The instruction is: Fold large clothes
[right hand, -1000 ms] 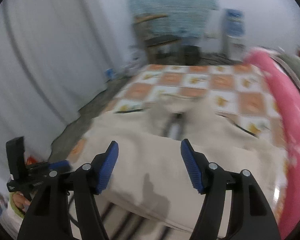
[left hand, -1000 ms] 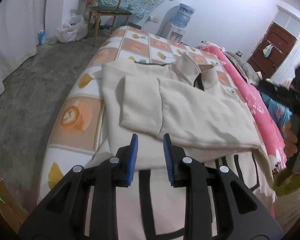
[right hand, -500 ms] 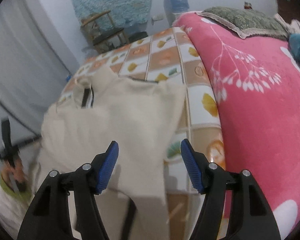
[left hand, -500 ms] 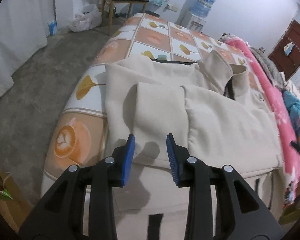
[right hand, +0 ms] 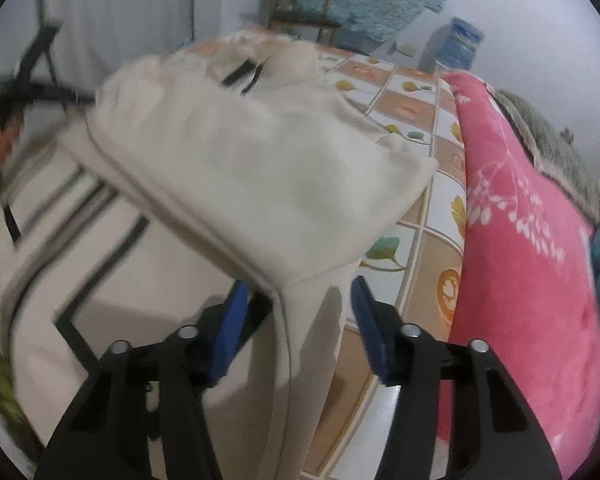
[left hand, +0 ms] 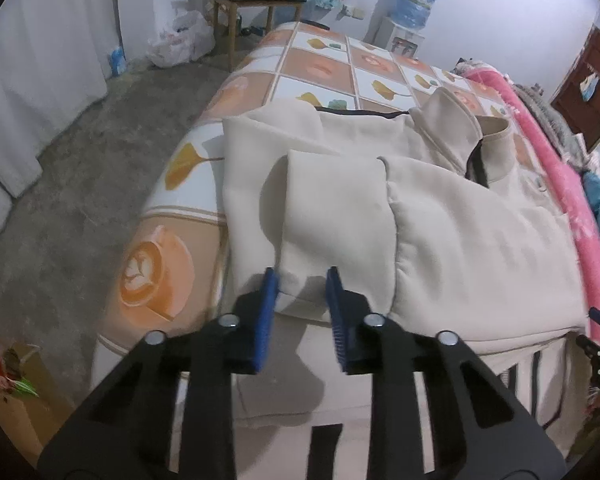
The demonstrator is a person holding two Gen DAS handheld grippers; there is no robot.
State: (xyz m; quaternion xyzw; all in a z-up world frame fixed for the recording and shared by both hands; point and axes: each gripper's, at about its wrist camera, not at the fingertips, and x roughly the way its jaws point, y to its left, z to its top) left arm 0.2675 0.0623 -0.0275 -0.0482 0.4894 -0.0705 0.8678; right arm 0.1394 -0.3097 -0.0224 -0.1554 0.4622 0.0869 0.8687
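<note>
In the left wrist view, a cream jacket [left hand: 440, 216] is lying across a bed [left hand: 324, 72] covered in a tiled orange-and-white sheet. Its sleeve [left hand: 332, 216] is lying folded over the body, and the collar [left hand: 476, 136] is standing up toward the far side. The left claw [left hand: 302, 300] is pointing down at the near end of that folded sleeve; its jaws are closing, with cream fabric lying between the blue pads [left hand: 266, 312] but not yet pinched. A wooden chair [left hand: 256, 4] and a water dispenser [left hand: 412, 12] are standing beyond the bed, and a pink blanket [left hand: 556, 184] is running along the bed's right edge.

In the right wrist view, which is blurred, the right claw [right hand: 298, 320] is reaching at the jacket's [right hand: 236, 160] near corner. Its jaws are closing while still spread apart, and a hanging edge of the jacket is passing between the pads [right hand: 368, 332] without being squeezed. The pink blanket [right hand: 520, 260] is lying just to the right, on the bed [right hand: 416, 240]. The left claw [right hand: 24, 84] is showing as a dark blur at the far left.
</note>
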